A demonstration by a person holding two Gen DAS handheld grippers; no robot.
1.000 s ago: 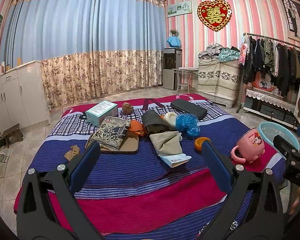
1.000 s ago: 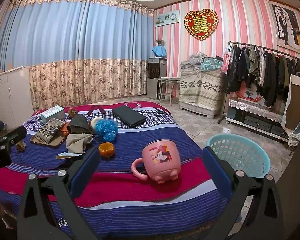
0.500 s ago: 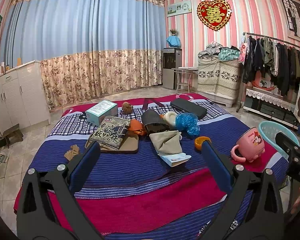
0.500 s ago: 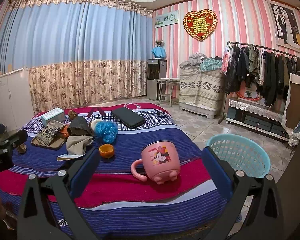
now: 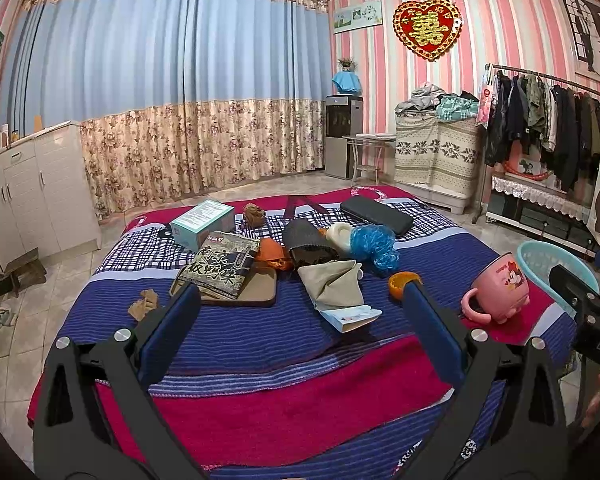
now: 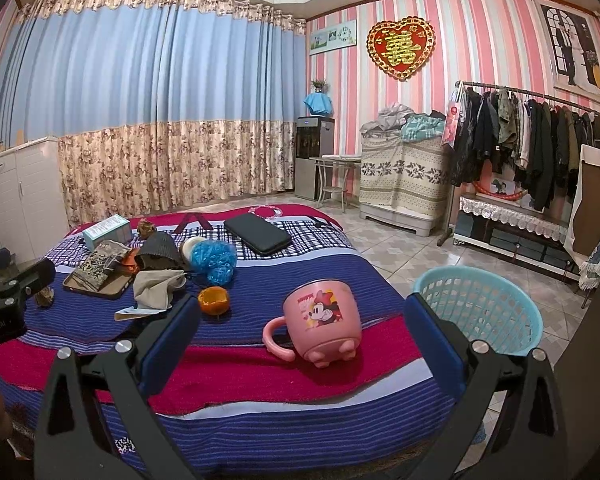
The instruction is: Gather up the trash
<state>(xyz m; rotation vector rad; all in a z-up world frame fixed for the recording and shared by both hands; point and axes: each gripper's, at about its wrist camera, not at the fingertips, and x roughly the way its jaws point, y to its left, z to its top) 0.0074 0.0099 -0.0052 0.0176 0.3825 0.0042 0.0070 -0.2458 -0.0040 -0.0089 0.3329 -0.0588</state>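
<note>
Two crinkly wrappers (image 5: 220,266), perforated plastic basket (image 6: 480,308)

1 pink mug (image 6: 320,322), 1 blue basket (image 6: 484,304), 1 orange peel (image 6: 213,300), 1 black case (image 6: 257,234).

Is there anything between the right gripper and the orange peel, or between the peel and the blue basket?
Right gripper is open over the near bed edge; only bare blanket lies between it and the orange peel. Toward the blue basket, the pink mug sits roughly in between.
</note>
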